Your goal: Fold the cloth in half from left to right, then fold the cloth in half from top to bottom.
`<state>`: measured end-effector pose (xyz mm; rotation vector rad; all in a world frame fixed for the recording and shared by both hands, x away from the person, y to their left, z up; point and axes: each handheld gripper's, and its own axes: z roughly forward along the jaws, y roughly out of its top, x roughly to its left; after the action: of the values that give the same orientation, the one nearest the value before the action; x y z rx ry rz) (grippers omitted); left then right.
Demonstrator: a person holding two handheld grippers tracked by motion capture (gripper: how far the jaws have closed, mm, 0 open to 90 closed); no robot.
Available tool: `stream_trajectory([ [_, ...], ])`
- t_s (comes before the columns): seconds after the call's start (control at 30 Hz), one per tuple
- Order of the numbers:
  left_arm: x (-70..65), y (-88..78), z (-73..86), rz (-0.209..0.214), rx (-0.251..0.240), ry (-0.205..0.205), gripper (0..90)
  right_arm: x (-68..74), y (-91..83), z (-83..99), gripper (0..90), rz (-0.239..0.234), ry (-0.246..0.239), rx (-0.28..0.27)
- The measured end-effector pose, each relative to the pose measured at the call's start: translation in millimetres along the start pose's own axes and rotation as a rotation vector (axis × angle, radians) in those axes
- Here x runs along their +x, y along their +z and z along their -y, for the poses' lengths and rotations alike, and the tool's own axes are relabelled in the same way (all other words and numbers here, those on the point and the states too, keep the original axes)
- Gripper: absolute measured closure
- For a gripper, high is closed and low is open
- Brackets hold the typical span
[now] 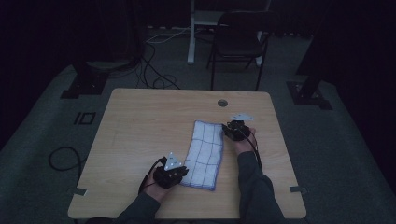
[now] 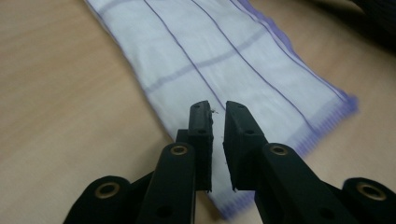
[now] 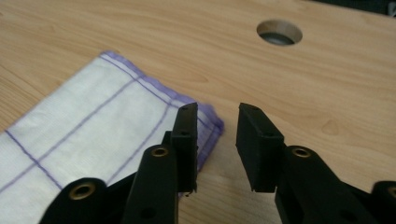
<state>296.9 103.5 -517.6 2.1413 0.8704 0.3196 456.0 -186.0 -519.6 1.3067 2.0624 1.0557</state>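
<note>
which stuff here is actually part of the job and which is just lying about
In the job:
cloth, folded, white with purple lines
left gripper, at its near corner
right gripper, at its far corner

Just about:
round hole in the table
chair behind
floor cables

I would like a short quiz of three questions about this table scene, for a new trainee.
1. True or false: the white cloth with purple lines lies folded in a long strip on the wooden table.
2. Which hand-held gripper is at the far corner of the cloth, near the round hole in the table: A) left, B) right?
3. In the left gripper view, how wide is the gap between the jaws of the left hand-held gripper, and is cloth pinched in it?

Key:
1. True.
2. B, the right hand-held gripper; its jaws stand apart with nothing between them.
3. A narrow gap; no cloth is pinched in it.
</note>
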Motion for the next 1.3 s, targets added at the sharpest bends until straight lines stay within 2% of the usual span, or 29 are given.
stream_trajectory([
  [0.13,11.5,7.5,-9.3,-0.015,-0.023,-0.010,78.9,4.6,-2.0,-1.5,67.0,-0.006,-0.008,-0.017],
  [0.37,32.8,18.5,-24.3,-0.022,-0.060,-0.040,75.3,5.6,-1.0,0.5,65.2,-0.032,-0.011,-0.004],
  [0.5,41.5,23.3,-31.7,-0.019,-0.083,-0.055,74.5,4.1,-0.5,2.8,64.6,-0.066,0.008,0.002],
  [0.6,46.3,27.1,-35.0,-0.021,-0.088,-0.066,73.7,3.4,-1.4,3.6,64.1,-0.081,0.011,0.004],
  [0.9,55.8,42.1,-45.6,-0.027,-0.081,-0.060,71.0,1.1,-1.3,7.0,61.4,-0.102,0.021,0.011],
  [1.3,75.7,66.5,-68.4,-0.065,-0.083,-0.077,65.1,-0.9,0.5,7.4,59.9,-0.104,0.033,0.019],
])
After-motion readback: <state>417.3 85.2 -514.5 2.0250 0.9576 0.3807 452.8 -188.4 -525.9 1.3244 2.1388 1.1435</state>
